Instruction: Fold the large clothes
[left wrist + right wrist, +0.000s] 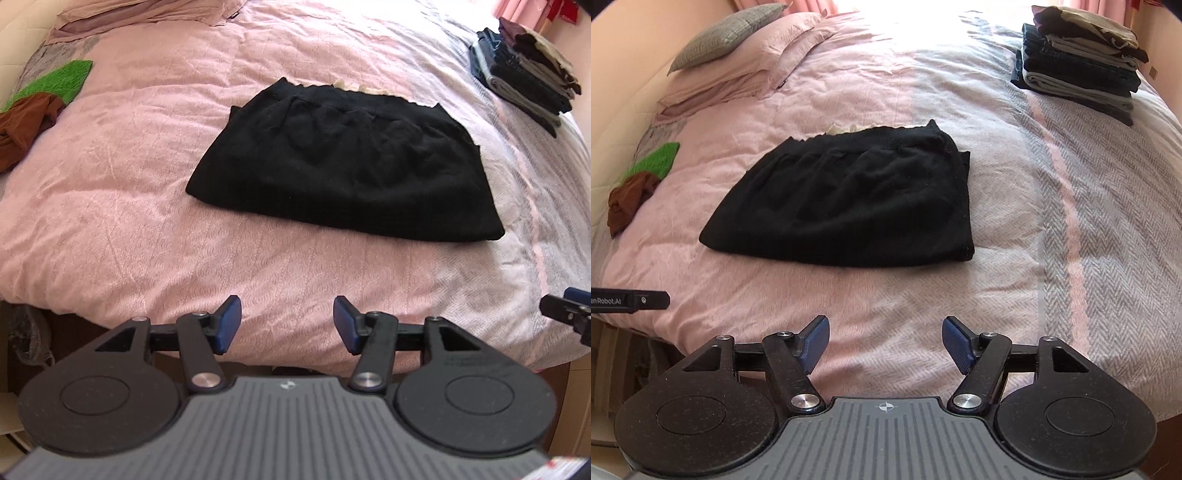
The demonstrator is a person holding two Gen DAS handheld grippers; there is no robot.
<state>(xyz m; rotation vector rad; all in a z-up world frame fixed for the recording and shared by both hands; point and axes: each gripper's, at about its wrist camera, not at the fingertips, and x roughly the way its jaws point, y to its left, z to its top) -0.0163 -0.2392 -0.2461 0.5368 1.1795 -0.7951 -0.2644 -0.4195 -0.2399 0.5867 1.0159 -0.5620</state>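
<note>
Hovering apart and empty, both: left tongs (287, 325) with jaws standing open over bare bedspread, right tongs (883, 345) spread a little wider, nothing between either pair. Lying ahead of and below both, well apart from the pads, on the pink bed (110, 184): black garment (343, 166), already doubled into a thick trapezoid, a sliver of pale fabric (341, 84) peeking out at its far edge. Judging the fold as nearly done, with perhaps one more halving or a lift to the pile remaining. For a clean next fold: coming down on the near corners, one pair of tongs per corner, pinching all layers together rather than the top one only, then carrying the near hem across to the far edge evenly so nothing skews; soft knit likely sagging and slipping if gripped shallow. Sitting far ahead and to the right: stack of folded clothes (1078, 62), the likely destination. Off to the left: green cloth (653, 158) with brown crumpled garment (628, 203), well clear. Further ahead on the left: pillows (738, 48). Nothing blocking the path between tongs and garment; only wrinkled bedspread possibly snagging a low pad.
</note>
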